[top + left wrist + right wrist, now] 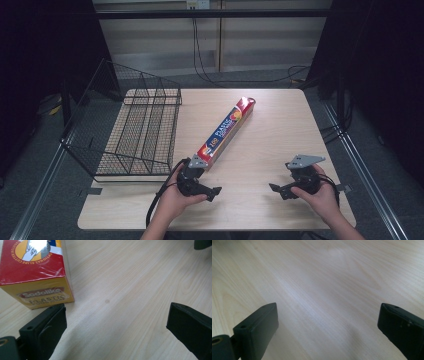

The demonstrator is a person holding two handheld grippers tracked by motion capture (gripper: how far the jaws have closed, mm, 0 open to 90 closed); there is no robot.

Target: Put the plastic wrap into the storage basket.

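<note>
Table [280,150]: wire basket [135,130] at left, plastic wrap box [226,127] lying diagonally mid-table. Left gripper [212,192] at box's near end, probably not touching, jaws wide apart, empty. Right gripper [274,189] also spread open, over bare wood.

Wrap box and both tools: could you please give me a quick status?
Left tool open, empty, beside wrap box end. Right tool open over bare table. Rack left of box; nothing in the way.
</note>
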